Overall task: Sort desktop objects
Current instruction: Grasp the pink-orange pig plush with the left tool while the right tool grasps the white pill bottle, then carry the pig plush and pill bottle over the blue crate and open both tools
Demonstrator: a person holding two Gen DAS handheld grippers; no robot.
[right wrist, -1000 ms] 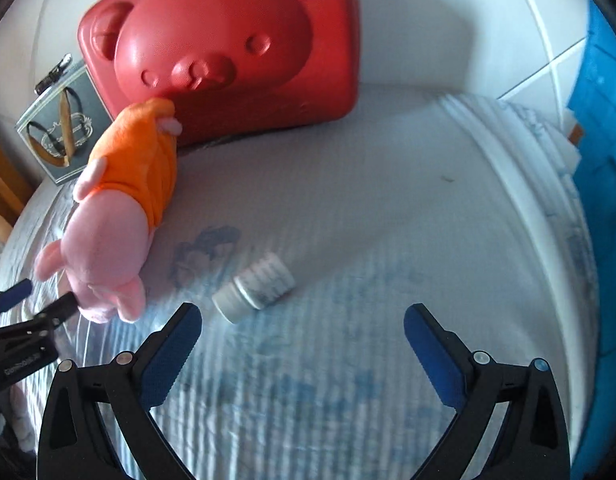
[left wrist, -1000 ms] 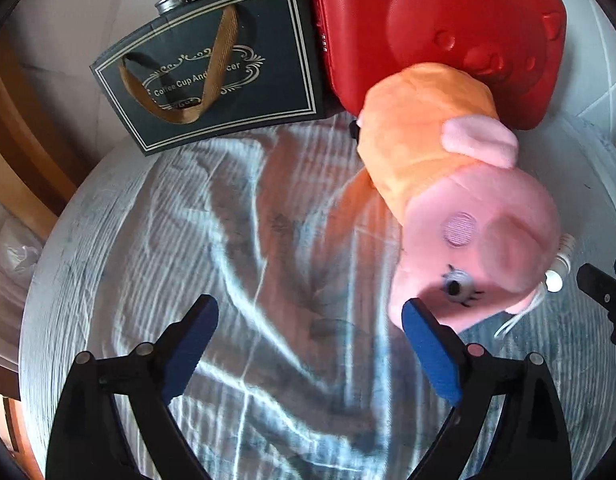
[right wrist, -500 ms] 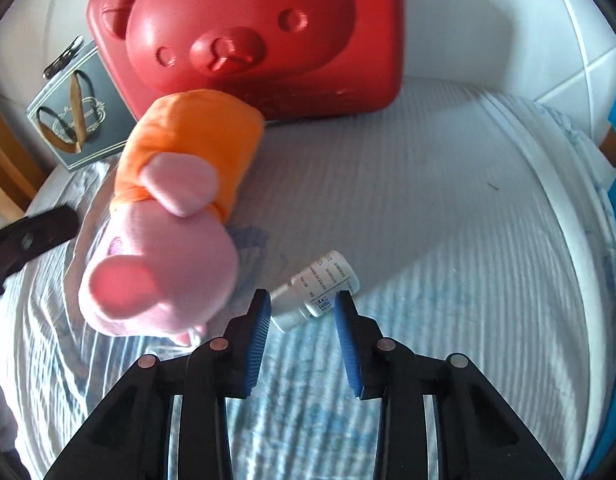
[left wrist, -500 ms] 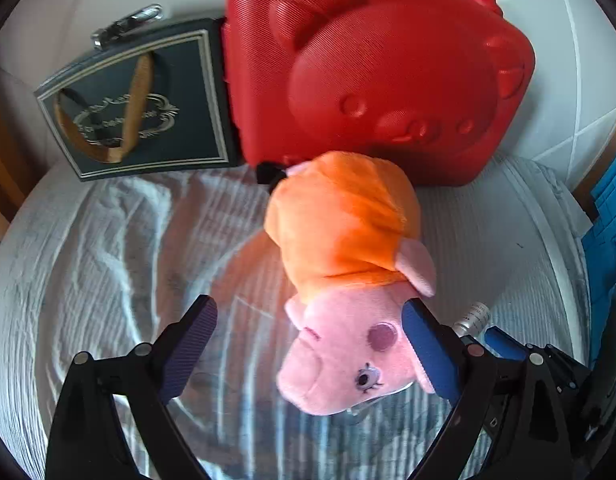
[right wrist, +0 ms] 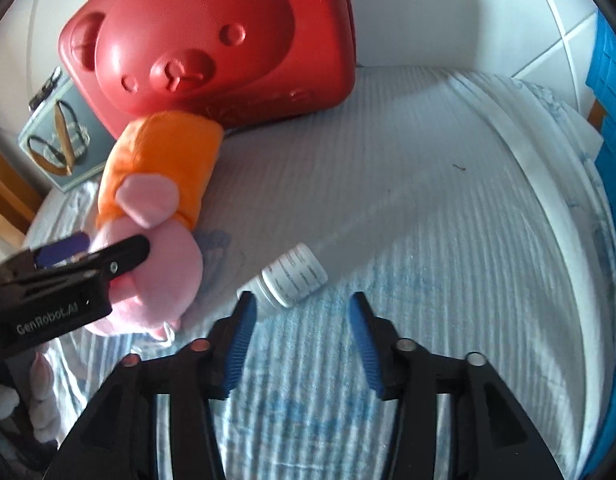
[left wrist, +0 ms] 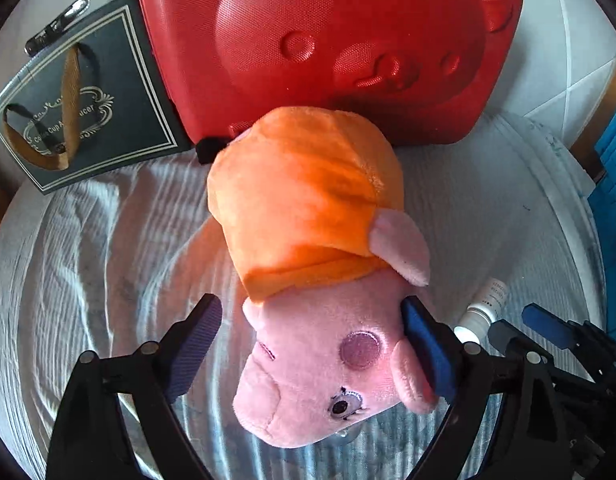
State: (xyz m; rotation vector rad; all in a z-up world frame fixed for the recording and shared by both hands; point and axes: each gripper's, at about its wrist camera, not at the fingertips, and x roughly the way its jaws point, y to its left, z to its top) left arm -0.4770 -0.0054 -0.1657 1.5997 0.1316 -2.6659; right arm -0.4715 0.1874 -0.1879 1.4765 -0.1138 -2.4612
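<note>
Left gripper (left wrist: 311,340): jaws wide and closing slowly, straddling the head of the plush pig (left wrist: 327,280).
Left fingers: the blue right-hand pad (left wrist: 427,352) lies against the pig's ear and cheek; the other pad (left wrist: 194,346) stands clear of the snout side, cloth (left wrist: 108,280) visible in the gap.
Right gripper (right wrist: 300,328): jaws partly apart and opening; nothing between the pads.
Right fingers (right wrist: 240,340): tips just short of the bottle (right wrist: 294,280); whether the left-hand pad touches its cap cannot be told.
Pig: lies on the white ribbed cloth, head toward the grippers, orange body reaching back to the red case (left wrist: 327,40).
Bottle: small, white, labelled, on its side on the cloth, just beside the pig's head, cap toward the right gripper.
Case: red, bear-faced, stands at the rear of the cloth.
Box (left wrist: 88,104): dark, gold-lettered, brown ribbon loop, beside the case.
</note>
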